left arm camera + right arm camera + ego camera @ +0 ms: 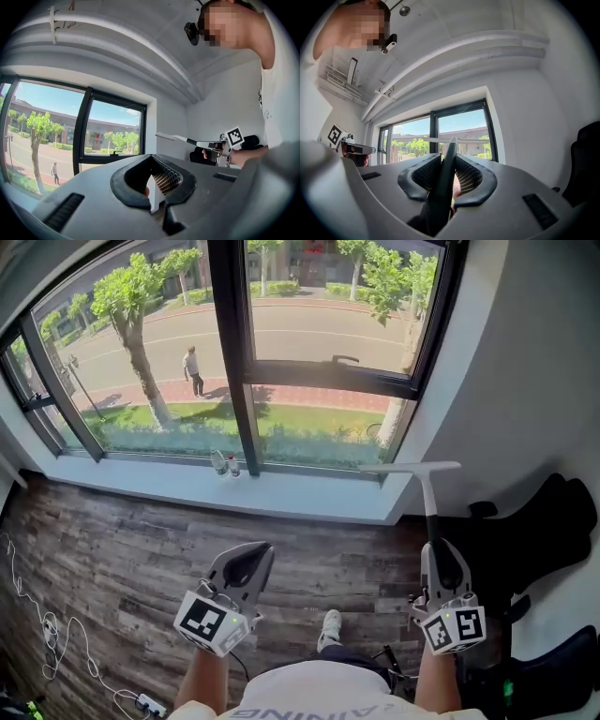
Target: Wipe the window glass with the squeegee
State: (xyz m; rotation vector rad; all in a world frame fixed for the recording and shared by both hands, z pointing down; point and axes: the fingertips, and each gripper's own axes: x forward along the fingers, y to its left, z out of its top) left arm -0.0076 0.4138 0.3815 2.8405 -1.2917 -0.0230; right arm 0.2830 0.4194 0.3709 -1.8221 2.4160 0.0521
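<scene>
Right gripper, jaws pinching the dark handle of the white T-shaped squeegee, near the dark-framed window glass. Left gripper, jaws pressed together, empty.

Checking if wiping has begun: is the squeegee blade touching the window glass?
Apart. The left gripper view shows the squeegee blade from the side, out in the room against the white wall, clear of the window glass.

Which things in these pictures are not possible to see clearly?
- Lower end of the white-bladed, dark-handled squeegee: head view, hidden inside the right gripper.
- Two small clear bottles: head view, too small to identify.
- Black padded chair: head view, cut off by the right edge.
</scene>
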